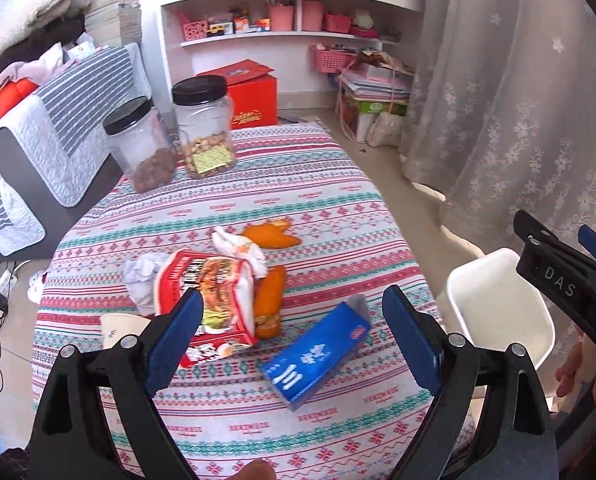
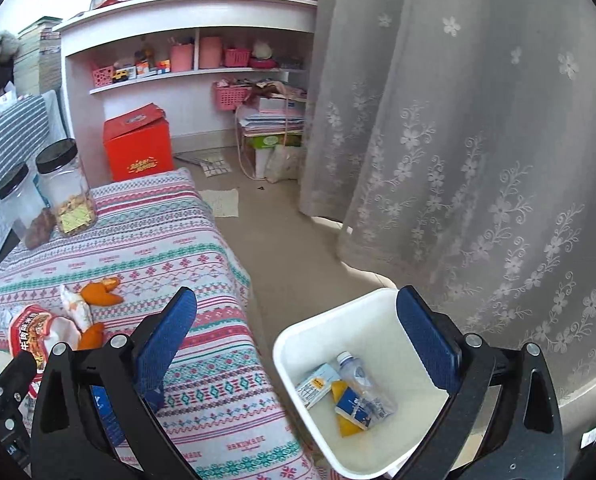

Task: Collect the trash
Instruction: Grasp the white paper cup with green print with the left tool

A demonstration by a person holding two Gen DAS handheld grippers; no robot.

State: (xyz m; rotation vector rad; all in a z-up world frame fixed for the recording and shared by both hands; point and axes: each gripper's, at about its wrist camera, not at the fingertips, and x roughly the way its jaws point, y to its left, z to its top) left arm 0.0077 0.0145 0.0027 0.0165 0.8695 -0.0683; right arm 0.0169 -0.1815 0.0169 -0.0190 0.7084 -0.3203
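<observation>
Both our grippers, left gripper [image 1: 292,338] and right gripper [image 2: 298,344], are wide open and empty. The blue carton [image 1: 317,356] lies near the surface edge beside the white bin [image 2: 361,396], so a sloppy grab could knock it onto the floor.

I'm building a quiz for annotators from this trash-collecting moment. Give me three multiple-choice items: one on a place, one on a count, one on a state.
1. Where is the white bin?
A. on the table
B. on the floor beside the table
C. on the shelf

2. How many black-lidded jars are on the table?
A. one
B. two
C. four

3. The left gripper is:
A. open, holding nothing
B. shut on the blue carton
C. shut on a jar

Answers:
B, the bin stands below the table edge.
B, one jar stands beside the other.
A, its fingers are spread above the blue carton.
</observation>
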